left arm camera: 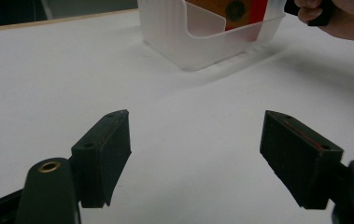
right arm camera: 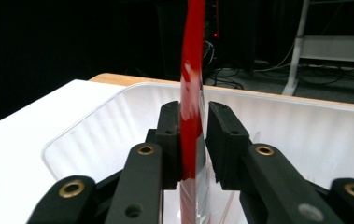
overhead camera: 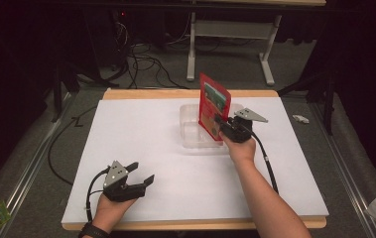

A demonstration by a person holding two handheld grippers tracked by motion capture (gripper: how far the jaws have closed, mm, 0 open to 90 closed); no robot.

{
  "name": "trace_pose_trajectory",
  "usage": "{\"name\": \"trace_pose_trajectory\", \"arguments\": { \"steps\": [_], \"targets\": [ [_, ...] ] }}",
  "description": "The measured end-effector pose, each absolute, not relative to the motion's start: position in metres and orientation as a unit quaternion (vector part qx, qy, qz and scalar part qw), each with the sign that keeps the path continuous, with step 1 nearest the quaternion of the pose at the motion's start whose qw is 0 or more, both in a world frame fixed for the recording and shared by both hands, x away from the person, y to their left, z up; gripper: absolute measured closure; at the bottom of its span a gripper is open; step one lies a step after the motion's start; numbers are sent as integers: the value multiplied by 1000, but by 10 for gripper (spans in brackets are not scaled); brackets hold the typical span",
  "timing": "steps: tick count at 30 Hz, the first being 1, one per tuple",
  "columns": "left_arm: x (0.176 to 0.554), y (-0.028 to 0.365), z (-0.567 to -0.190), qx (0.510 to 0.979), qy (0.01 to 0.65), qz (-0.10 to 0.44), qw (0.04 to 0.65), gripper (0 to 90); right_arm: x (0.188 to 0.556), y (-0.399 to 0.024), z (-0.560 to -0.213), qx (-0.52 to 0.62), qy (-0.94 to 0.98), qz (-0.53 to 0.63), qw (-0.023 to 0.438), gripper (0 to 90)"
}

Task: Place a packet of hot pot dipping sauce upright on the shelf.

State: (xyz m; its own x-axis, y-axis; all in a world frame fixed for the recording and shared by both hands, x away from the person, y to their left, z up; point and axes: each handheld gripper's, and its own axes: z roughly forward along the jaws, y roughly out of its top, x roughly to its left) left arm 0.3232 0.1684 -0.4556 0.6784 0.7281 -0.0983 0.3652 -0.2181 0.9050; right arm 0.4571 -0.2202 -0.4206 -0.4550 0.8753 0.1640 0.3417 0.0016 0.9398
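packet (overhead camera: 213, 106) stands in bin (overhead camera: 189, 135) on table (overhead camera: 141, 144)

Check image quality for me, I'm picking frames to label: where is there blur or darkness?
High view: dark surroundings, white table brightly lit. Right gripper view: red packet blurred close between the jaws. Left gripper view: clear bin soft.

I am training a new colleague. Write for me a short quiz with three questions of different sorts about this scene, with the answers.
1. True or false: the red packet stands upright in the clear container.
2. Which gripper has the packet between its jaws? A) left gripper B) right gripper
3. Fill in: the left gripper's jaws are wide apart above the ____ table surface.

Key:
1. True.
2. B. In the right gripper view a small gap shows beside the packet on one side, so the hold looks loose.
3. White.
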Motion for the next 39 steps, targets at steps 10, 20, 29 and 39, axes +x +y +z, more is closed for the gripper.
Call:
{"name": "trace_pose_trajectory", "arguments": {
  "steps": [10,20,29,39],
  "targets": [
    [323,168,-456,761,359,177,510,249,459,-221,-423,458,676,529,232,556],
    [324,169,-456,762,360,176,508,249,457,-221,-422,451,686,517,241,360],
    [324,168,-456,760,365,168,510,247,448,-221,-415,448,707,490,243,183],
    [324,167,-456,759,368,166,511,245,418,-233,-398,432,712,497,243,159]
  ]
}}
